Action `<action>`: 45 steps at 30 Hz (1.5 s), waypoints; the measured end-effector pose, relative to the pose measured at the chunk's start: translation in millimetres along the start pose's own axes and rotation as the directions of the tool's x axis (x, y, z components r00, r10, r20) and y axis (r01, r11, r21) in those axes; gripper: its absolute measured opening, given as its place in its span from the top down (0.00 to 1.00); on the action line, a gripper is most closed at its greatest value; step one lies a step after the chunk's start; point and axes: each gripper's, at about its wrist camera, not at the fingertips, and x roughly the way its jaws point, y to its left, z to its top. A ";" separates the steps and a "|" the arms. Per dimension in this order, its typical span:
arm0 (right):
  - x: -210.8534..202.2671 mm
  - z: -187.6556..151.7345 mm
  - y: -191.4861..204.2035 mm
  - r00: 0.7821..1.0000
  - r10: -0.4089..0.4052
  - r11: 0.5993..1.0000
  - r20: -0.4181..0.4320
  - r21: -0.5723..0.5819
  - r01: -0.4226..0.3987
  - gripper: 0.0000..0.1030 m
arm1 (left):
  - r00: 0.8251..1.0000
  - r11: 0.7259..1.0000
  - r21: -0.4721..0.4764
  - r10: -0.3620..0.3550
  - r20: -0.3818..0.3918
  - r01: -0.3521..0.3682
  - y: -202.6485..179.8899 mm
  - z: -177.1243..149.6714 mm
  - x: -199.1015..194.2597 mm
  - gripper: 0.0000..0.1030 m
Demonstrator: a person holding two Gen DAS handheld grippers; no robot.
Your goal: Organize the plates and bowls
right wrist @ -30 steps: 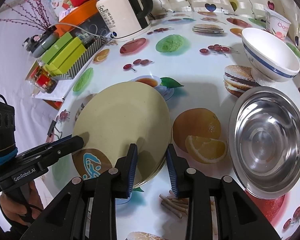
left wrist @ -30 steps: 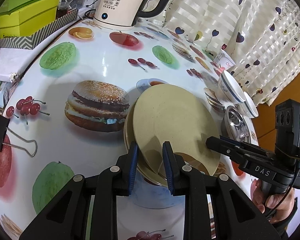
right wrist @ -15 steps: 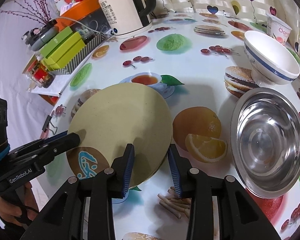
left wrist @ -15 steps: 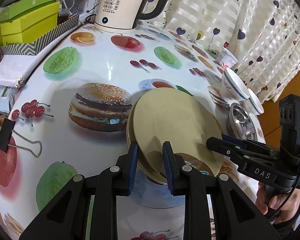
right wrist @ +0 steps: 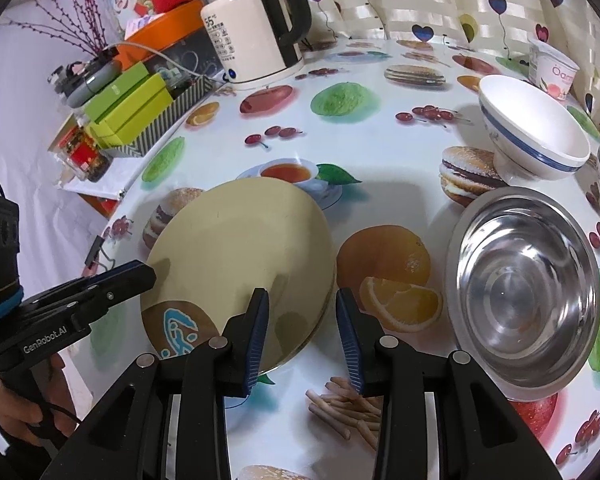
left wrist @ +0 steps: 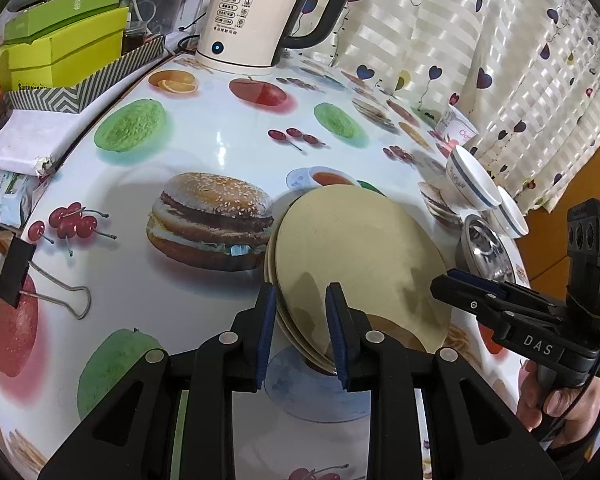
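Stacked plates (left wrist: 356, 264) at frame centre, left gripper (left wrist: 300, 320) straddling the near rim.
Stiff, light, likely slippery (rim hold best); right gripper (right wrist: 302, 330) parted, empty.

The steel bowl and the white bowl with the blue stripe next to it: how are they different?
The steel bowl is shiny bare metal, while the white bowl is matte white with a blue band below its rim. The steel bowl looks wider and shallower with a flat lip; the white bowl is deeper and stands on a narrow foot. Both sit upright and empty on the printed tablecloth, close together.
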 end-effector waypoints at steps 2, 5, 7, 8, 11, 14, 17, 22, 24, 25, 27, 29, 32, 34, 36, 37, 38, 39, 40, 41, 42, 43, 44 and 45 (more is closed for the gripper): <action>-0.6 -0.9 -0.2 1.000 0.003 1.000 0.006 -0.004 -0.003 0.67 | 1.000 1.000 -0.008 -0.011 0.000 0.011 1.3 -0.4 2.4 0.74; 1.3 -2.1 -0.6 1.000 0.010 1.000 0.002 -0.008 -0.010 0.68 | 1.000 1.000 -0.013 -0.011 0.006 0.011 2.3 -0.1 3.9 0.74; 2.8 -1.9 -0.1 1.000 0.011 1.000 0.001 -0.011 -0.011 0.75 | 1.000 1.000 -0.017 -0.018 0.009 0.019 3.0 -0.3 3.8 0.74; 2.9 -1.7 0.5 1.000 0.010 1.000 0.003 -0.013 -0.010 0.76 | 1.000 1.000 -0.018 -0.022 0.010 0.022 3.6 -0.2 3.8 0.74; 3.0 -0.9 1.9 1.000 0.002 1.000 0.010 -0.020 -0.002 0.78 | 1.000 0.999 -0.019 -0.026 0.011 0.026 4.3 -1.4 3.7 0.74; 3.7 -0.2 2.2 1.000 -0.003 1.000 0.013 -0.025 0.003 0.78 | 1.000 1.000 -0.013 -0.022 0.016 0.022 3.5 -1.3 3.9 0.74; 2.7 -0.4 2.3 1.000 -0.001 1.000 0.013 -0.022 0.001 0.78 | 0.999 0.999 -0.012 -0.034 0.025 0.034 4.5 -1.2 1.9 0.74; -1.8 -1.7 -1.1 0.999 0.018 1.000 0.030 -0.007 -0.018 0.78 | 0.997 0.999 -0.008 -0.044 0.062 0.045 6.8 -0.8 -6.6 0.74; -7.1 -3.1 -1.3 0.998 0.024 1.000 0.049 -0.008 -0.024 0.78 | 0.995 0.999 -0.002 -0.053 0.080 0.054 6.9 -1.5 -10.4 0.74; -9.2 -3.5 -3.0 0.998 0.022 1.000 0.057 -0.010 -0.022 0.78 | 0.994 0.998 0.002 -0.057 0.089 0.057 7.2 -2.3 -12.9 0.74; -15.1 -5.6 -3.9 0.997 0.026 1.000 0.078 -0.007 -0.025 0.78 | 0.992 0.998 0.012 -0.066 0.105 0.065 6.4 -4.0 -16.4 0.74; -19.8 -7.8 -4.8 0.995 0.033 0.999 0.091 -0.004 -0.033 0.78 | 0.990 0.997 0.023 -0.078 0.115 0.076 4.0 -5.9 -18.9 0.74; -28.1 -11.4 -3.8 0.992 0.057 0.998 0.117 -0.011 -0.056 0.78 | 0.989 0.995 0.040 -0.094 0.118 0.090 -0.6 -7.8 -20.1 0.74; -34.9 -15.4 -4.0 0.989 0.073 0.997 0.130 -0.013 -0.072 0.77 | 0.988 0.994 0.049 -0.099 0.120 0.094 -3.7 -8.4 -22.0 0.74; -41.7 -18.4 -5.2 0.986 0.093 0.996 0.139 -0.017 -0.091 0.77 | 0.987 0.994 0.065 -0.100 0.126 0.093 -8.7 -8.2 -25.4 0.74; -44.9 -19.2 -5.3 0.986 0.088 0.996 0.143 -0.023 -0.086 0.77 | 0.986 0.993 0.070 -0.103 0.128 0.095 -11.0 -8.1 -26.9 0.74; -48.5 -20.0 -5.2 0.985 0.087 0.996 0.150 -0.028 -0.084 0.77 | 0.986 0.992 0.077 -0.108 0.131 0.098 -14.0 -7.5 -28.4 0.74; -52.6 -21.2 -5.3 0.983 0.092 0.996 0.158 -0.032 -0.088 0.77 | 0.985 0.992 0.083 -0.109 0.132 0.098 -16.5 -6.8 -29.2 0.74; -55.7 -21.8 -5.4 0.982 0.087 0.996 0.165 -0.029 -0.084 0.77 | 0.985 0.991 0.091 -0.108 0.133 0.096 -20.1 -6.3 -29.8 0.74; -57.4 -22.2 -5.4 0.983 0.078 0.997 0.168 -0.027 -0.075 0.77 | 0.985 0.991 0.098 -0.108 0.131 0.096 -23.6 -6.0 -29.9 0.74; -60.2 -23.0 -5.5 0.983 0.063 0.998 0.174 -0.027 -0.059 0.77 | 0.986 0.990 0.104 -0.113 0.126 0.100 -26.9 -5.7 -29.2 0.74; -61.9 -23.5 -5.6 0.982 0.057 0.998 0.179 -0.029 -0.053 0.77 | 0.986 0.989 0.109 -0.116 0.123 0.103 -29.6 -5.4 -28.6 0.74; -65.2 -24.7 -5.5 0.981 0.059 0.998 0.185 -0.035 -0.053 0.77 | 0.986 0.988 0.113 -0.118 0.119 0.105 -32.8 -5.3 -28.1 0.74; -67.4 -25.4 -6.2 0.980 0.060 0.998 0.189 -0.038 -0.054 0.77 | 0.986 0.987 0.119 -0.121 0.116 0.107 -36.5 -4.8 -27.6 0.74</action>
